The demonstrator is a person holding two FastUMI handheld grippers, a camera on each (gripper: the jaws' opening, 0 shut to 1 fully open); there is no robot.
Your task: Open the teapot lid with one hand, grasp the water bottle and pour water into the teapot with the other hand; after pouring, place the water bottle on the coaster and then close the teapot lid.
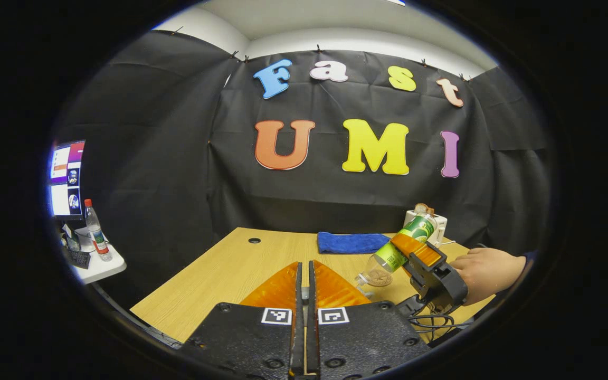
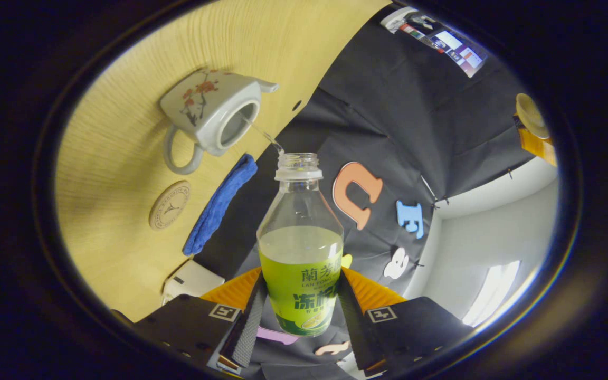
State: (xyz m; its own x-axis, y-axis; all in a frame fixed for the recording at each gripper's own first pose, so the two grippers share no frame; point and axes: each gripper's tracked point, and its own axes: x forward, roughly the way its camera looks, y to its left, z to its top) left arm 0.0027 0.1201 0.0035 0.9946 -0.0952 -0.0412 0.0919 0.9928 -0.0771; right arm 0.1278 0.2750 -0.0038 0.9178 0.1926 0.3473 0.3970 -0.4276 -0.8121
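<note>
My right gripper [image 2: 298, 295] is shut on the green-labelled water bottle [image 2: 300, 248], which is uncapped, tipped over and partly full. A thin stream of water [image 2: 264, 134] runs from its mouth into the open white teapot [image 2: 209, 111] with a red blossom print. In the left gripper view the tilted bottle [image 1: 407, 243] points mouth-down to the left, held by the right gripper [image 1: 415, 250] and a hand [image 1: 486, 272]. My left gripper [image 1: 304, 269] has its jaws together. The right gripper view shows the left gripper [image 2: 533, 137] far off, holding the teapot lid [image 2: 530, 113] up in the air.
A round brown coaster [image 2: 169, 205] lies on the wooden table [image 2: 124, 158] beside the teapot's handle. A blue cloth [image 1: 351, 243] and a white box [image 1: 441, 224] sit at the table's far edge. A side table [image 1: 98, 266] at left carries a bottle [image 1: 95, 229] and a monitor [image 1: 66, 179].
</note>
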